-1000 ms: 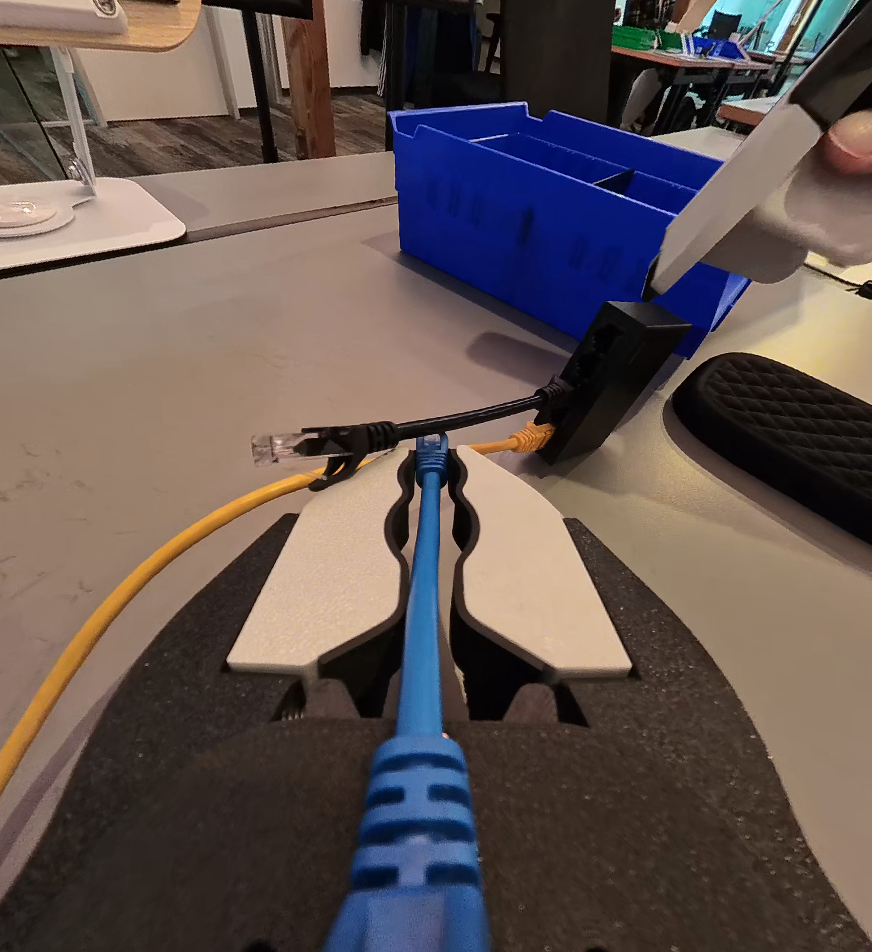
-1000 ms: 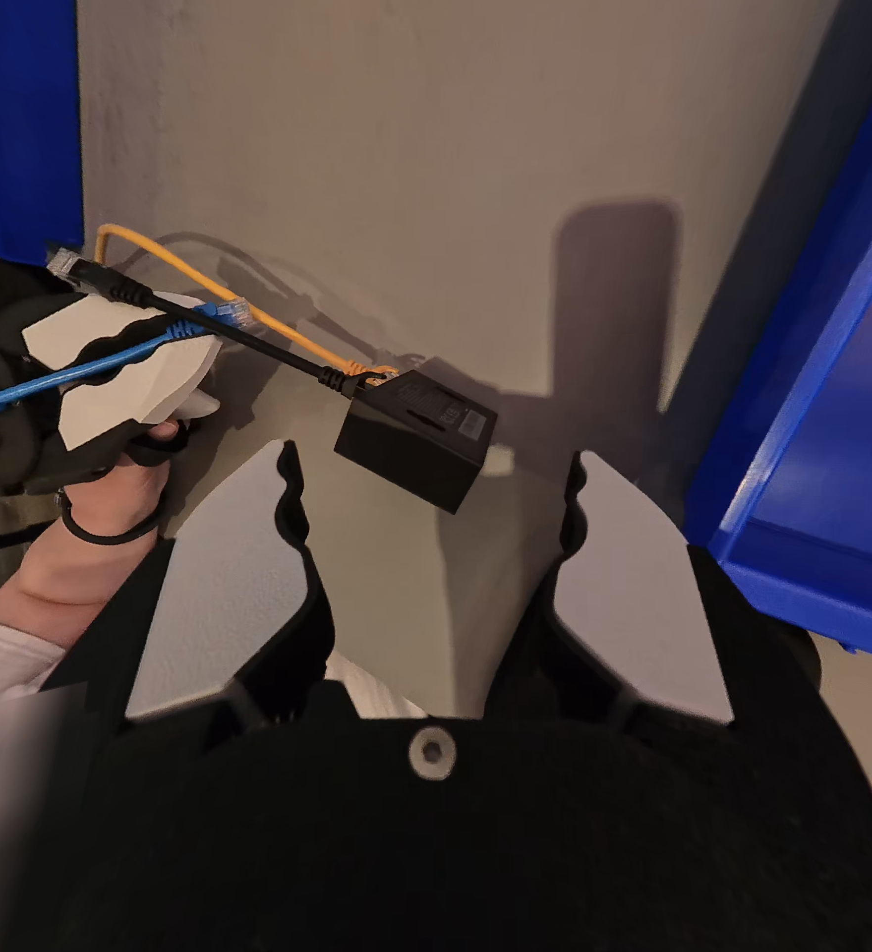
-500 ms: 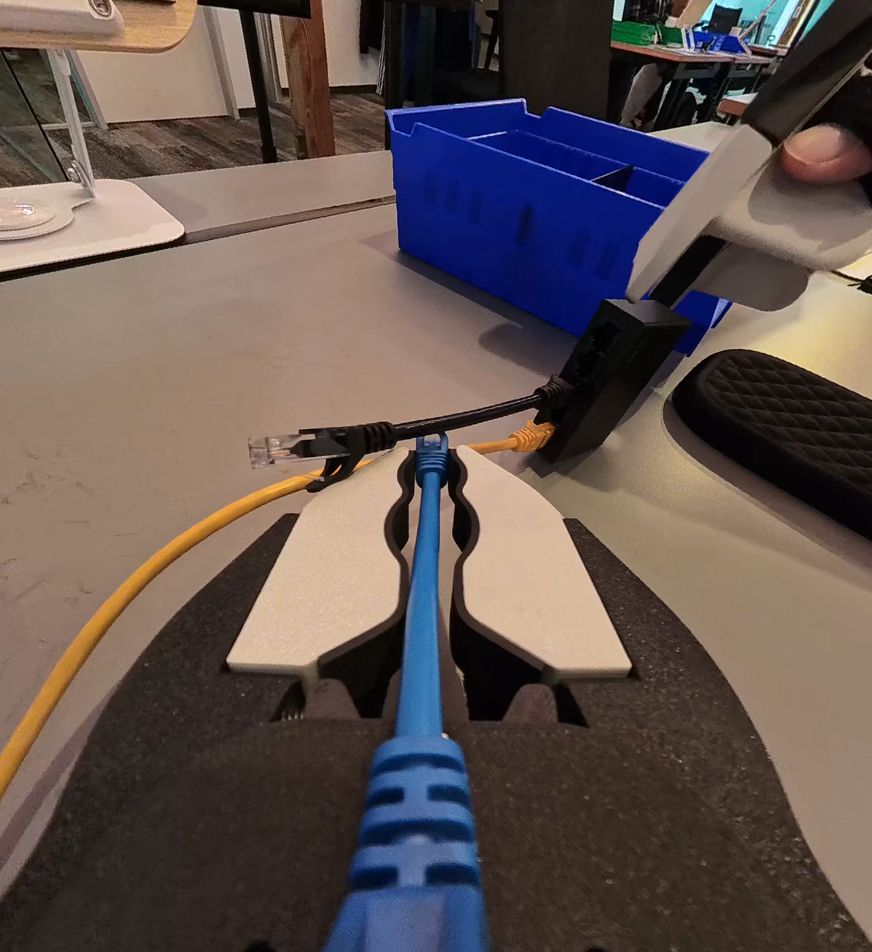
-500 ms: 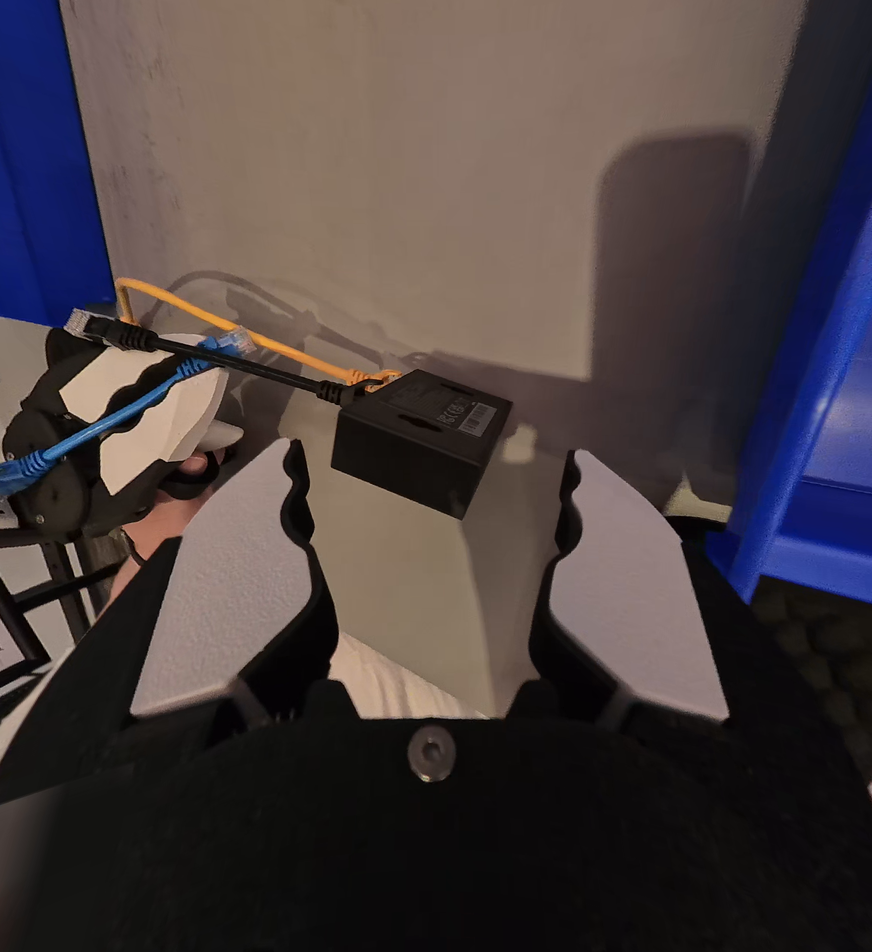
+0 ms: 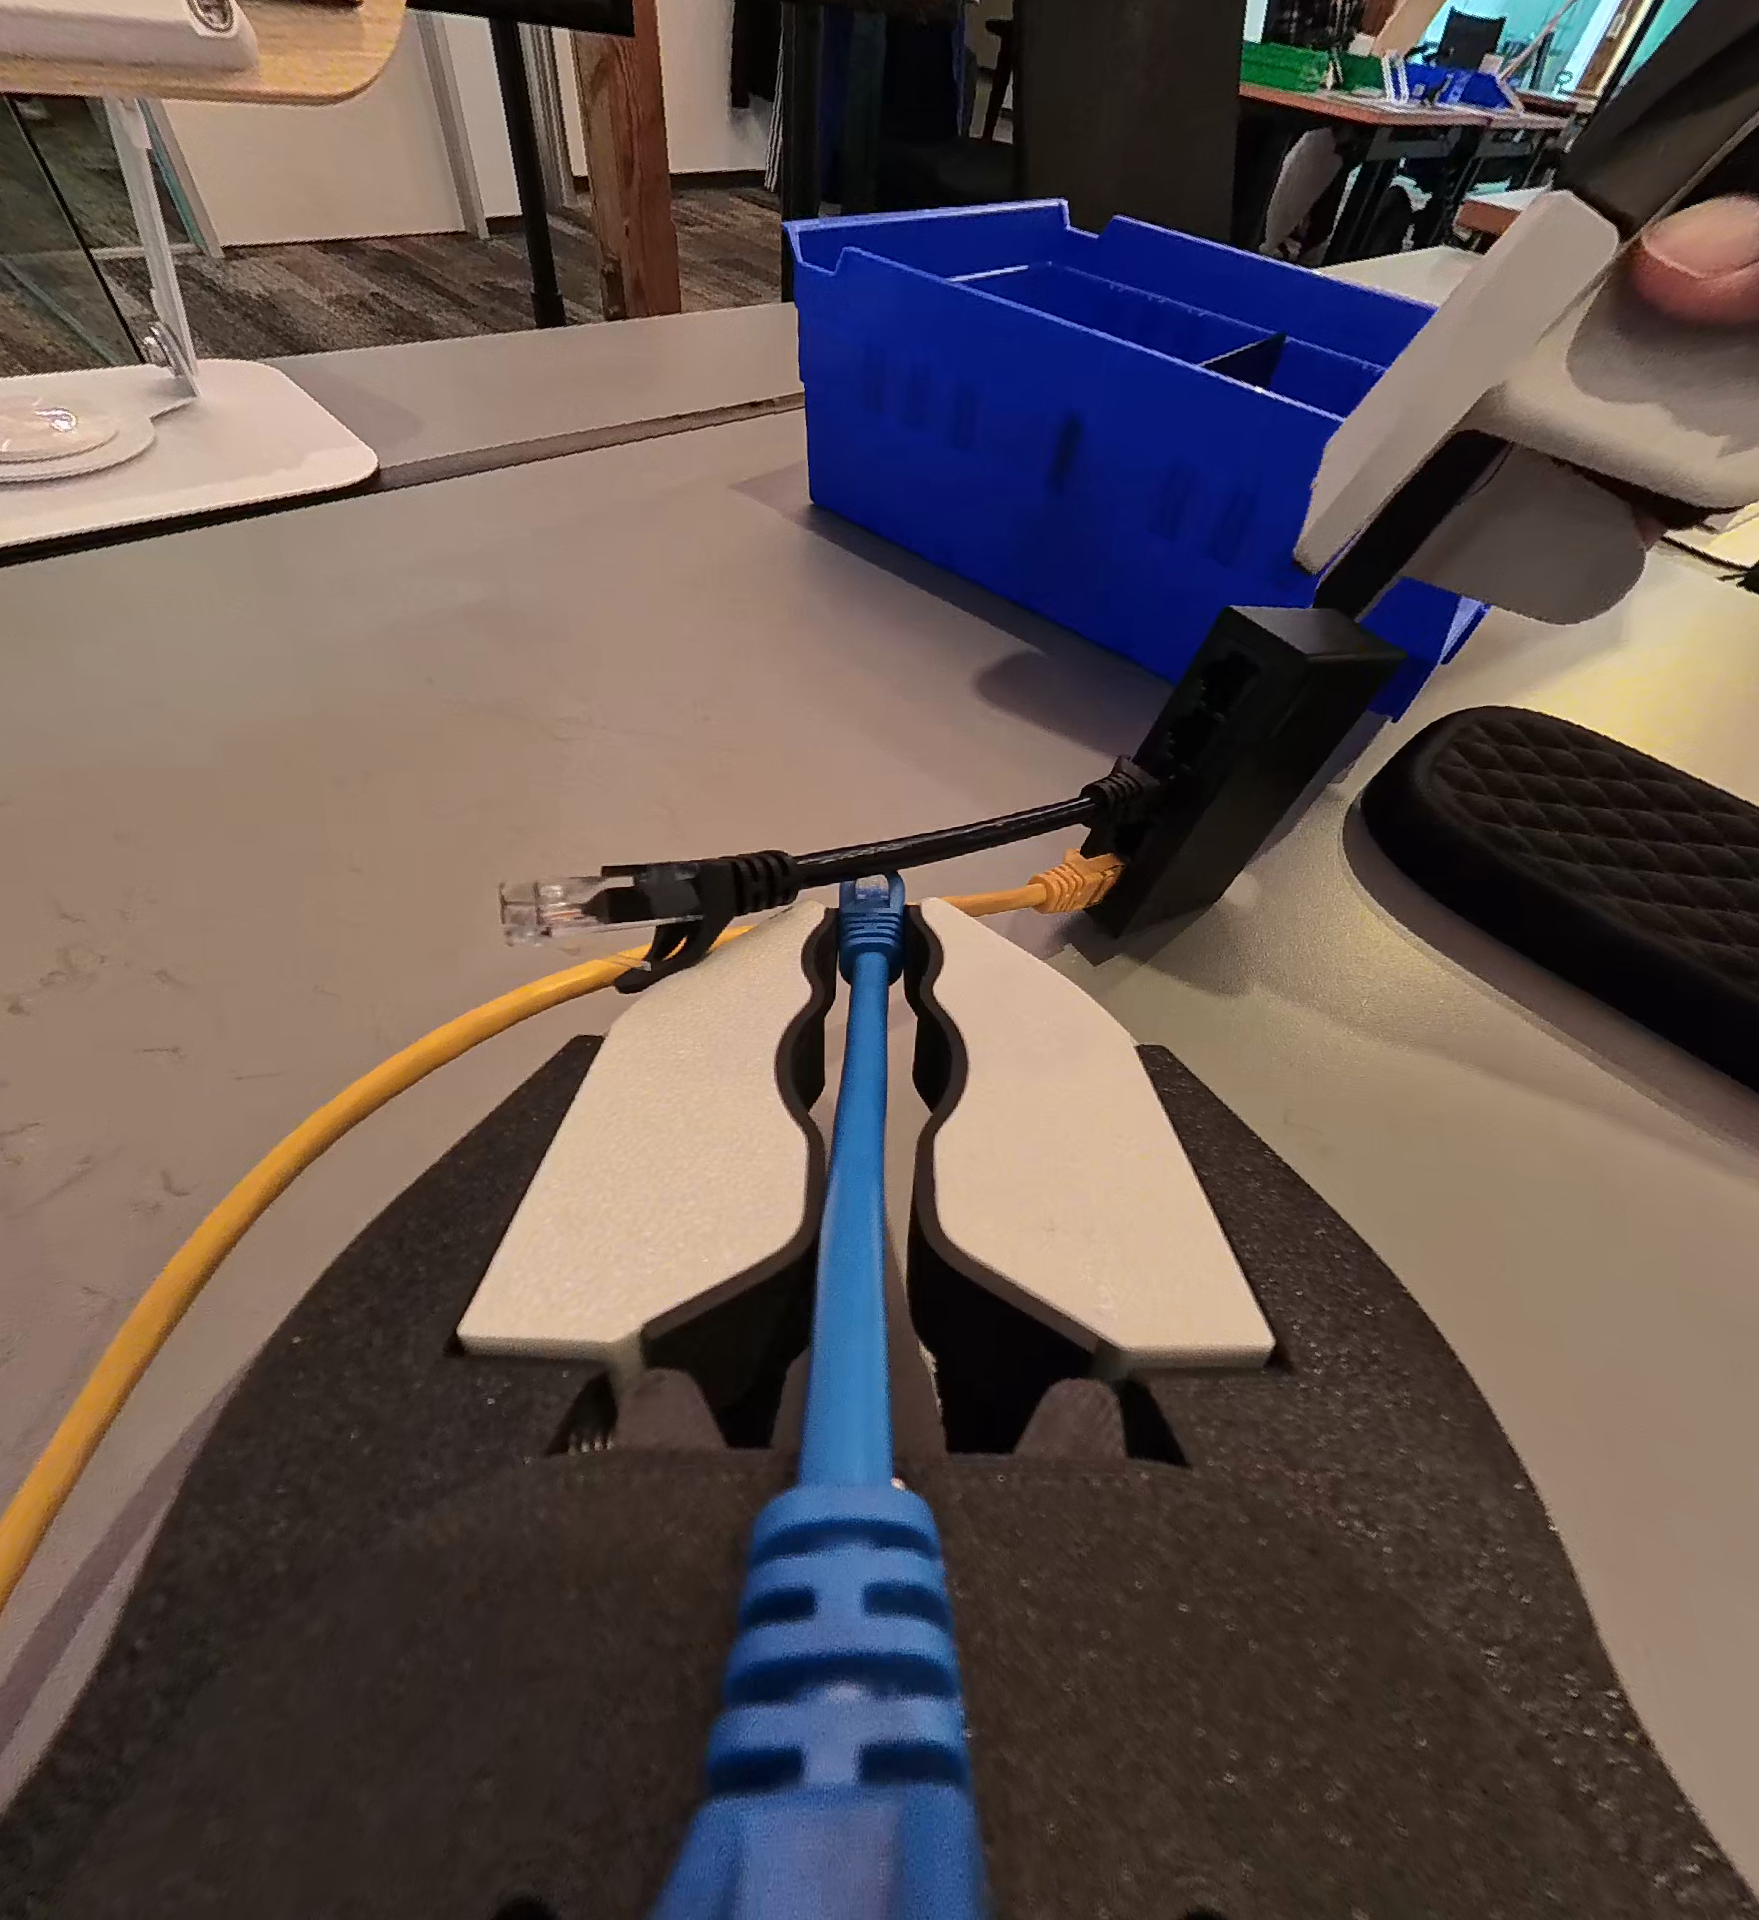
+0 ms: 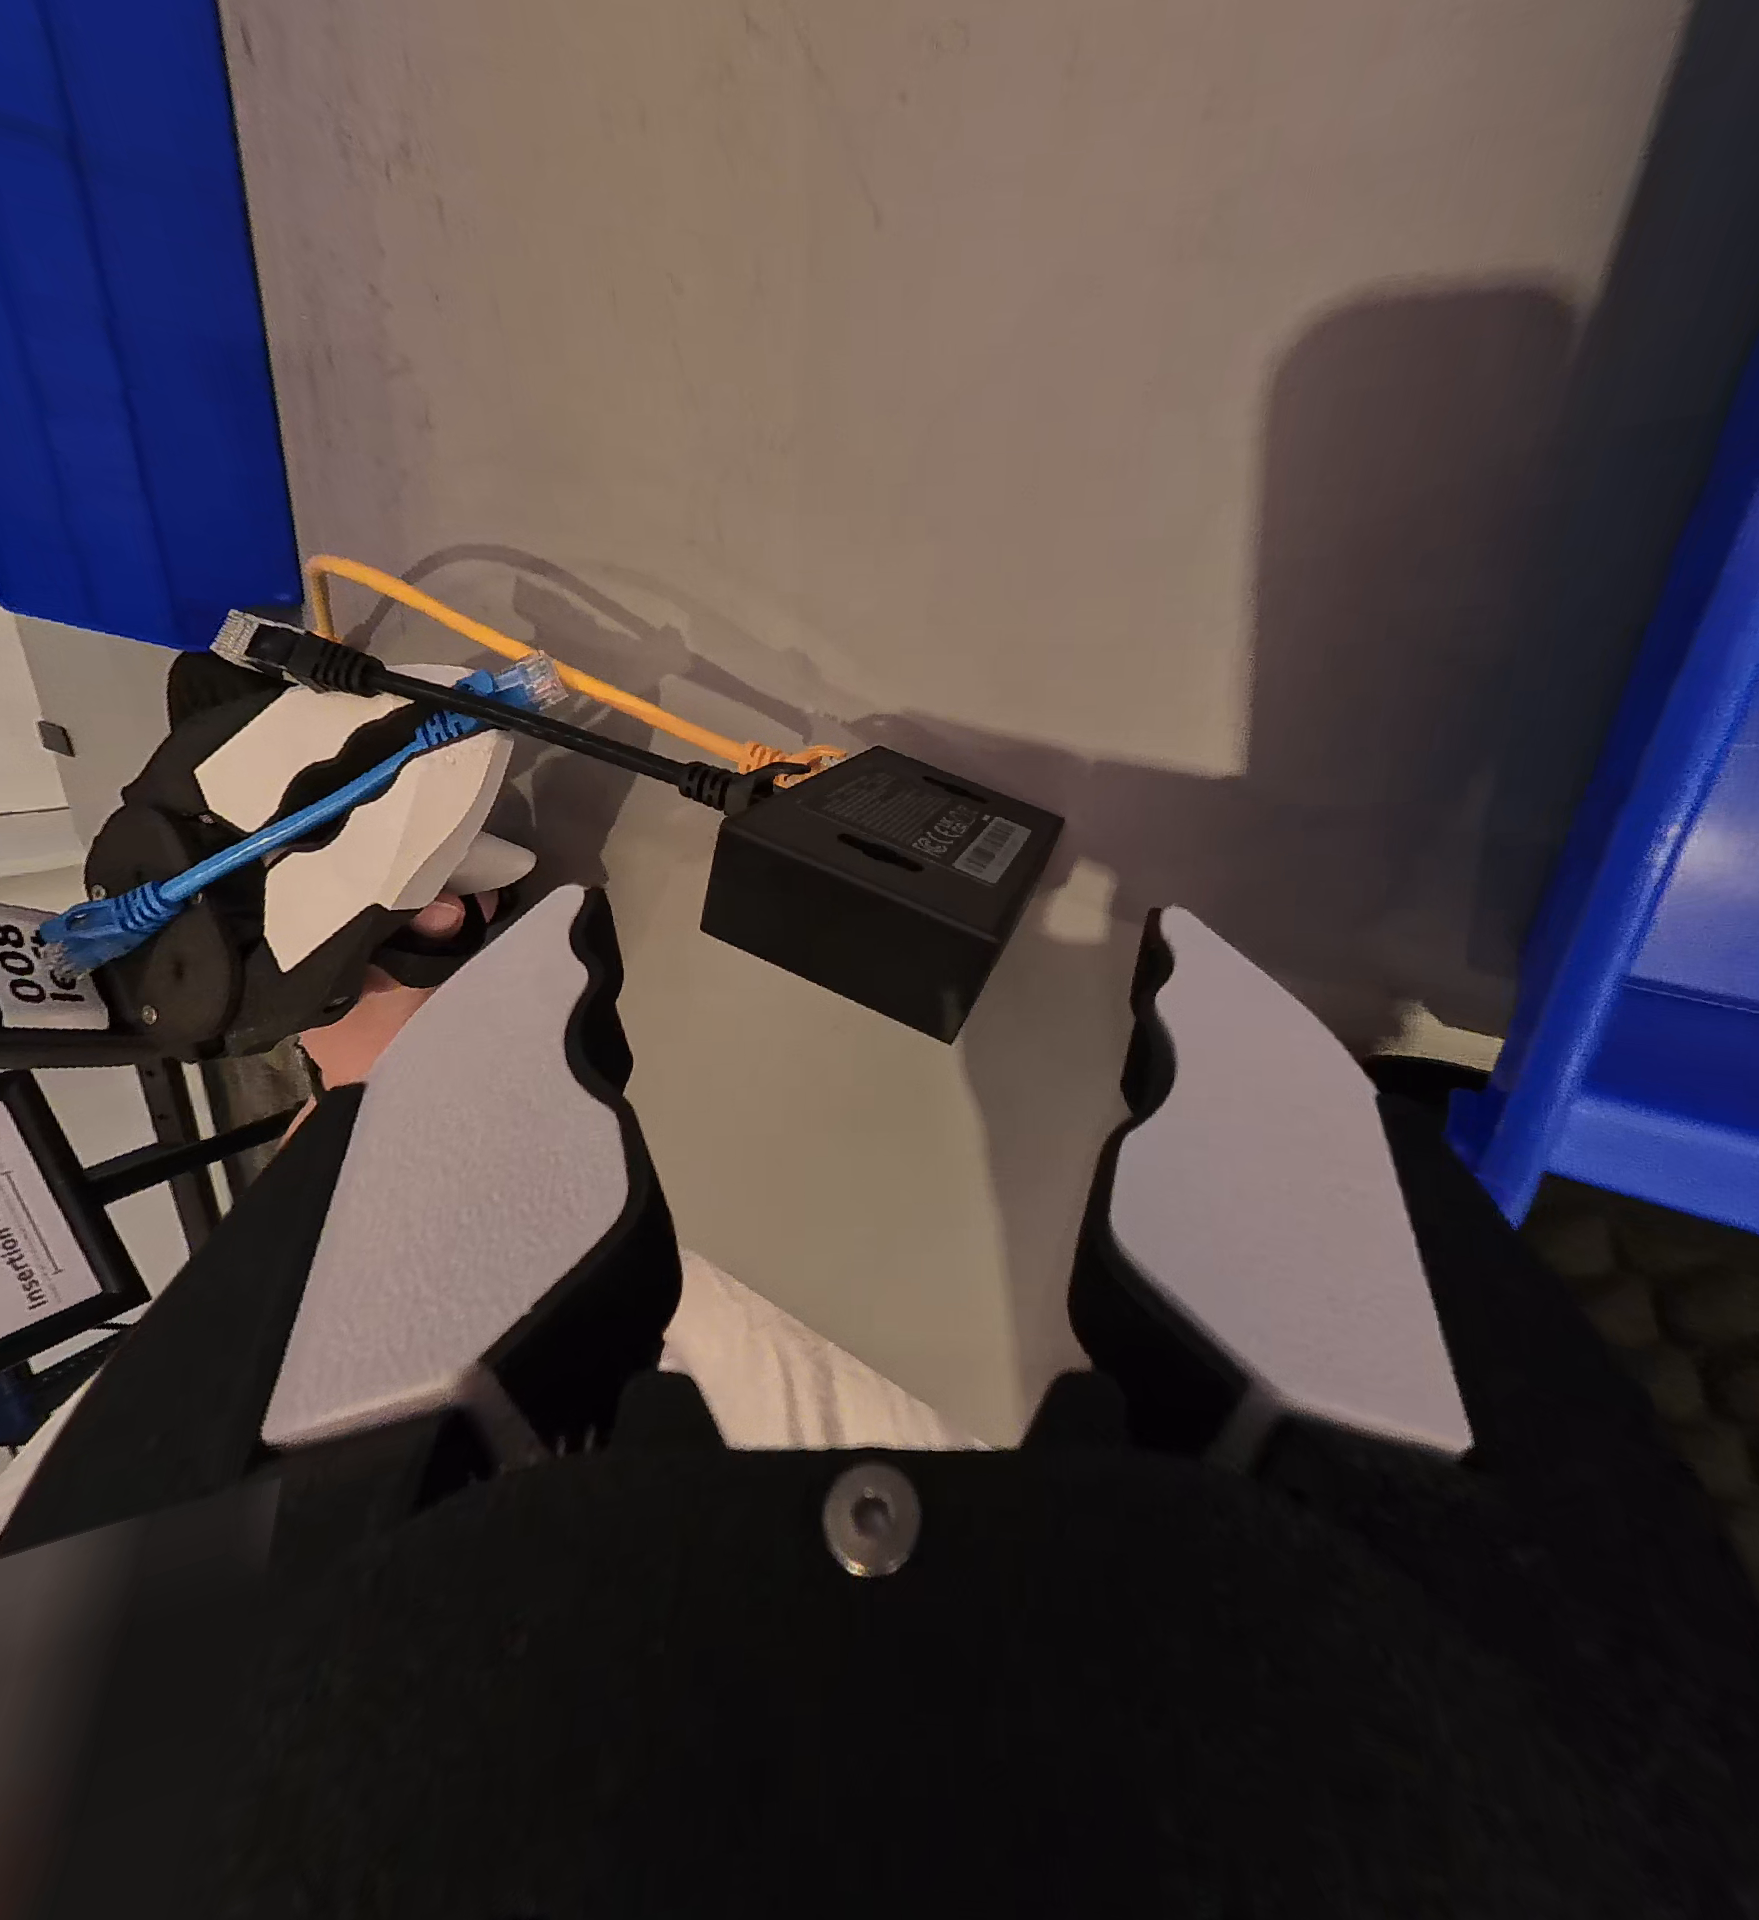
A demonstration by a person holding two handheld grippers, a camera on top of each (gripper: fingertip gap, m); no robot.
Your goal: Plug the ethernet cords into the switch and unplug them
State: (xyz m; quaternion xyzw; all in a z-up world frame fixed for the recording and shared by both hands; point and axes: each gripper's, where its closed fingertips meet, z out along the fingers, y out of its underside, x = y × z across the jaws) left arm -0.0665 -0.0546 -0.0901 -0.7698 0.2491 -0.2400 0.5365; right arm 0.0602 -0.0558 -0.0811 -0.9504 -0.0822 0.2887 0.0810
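In the left wrist view, the left tool point(image 5: 870, 914) is sitting low in the centre of the frame, its two pale fingers point(image 5: 677, 1122) closing together on a blue ethernet cord point(image 5: 854, 1143) that is running up the middle with its plug poking out at the tips. Just beyond, at right of centre, the black switch point(image 5: 1239, 769) is standing tilted on the grey worktop point(image 5: 335, 727), with a short black cord point(image 5: 937, 842) and a yellow cord point(image 5: 231, 1216) going into its lower ports; the black cord's clear free plug is hanging at centre left. A blue bin point(image 5: 1041, 436) is sitting behind, and the right tool point(image 5: 1477, 520) is hovering over the switch at upper right. In the right wrist view, the right tool point(image 6: 875, 997) is spreading wide apart with nothing between its fingers, the switch point(image 6: 854, 904) lying just above its gap, while the left tool point(image 6: 470, 748) is gripping the blue cord point(image 6: 262, 842) at centre left
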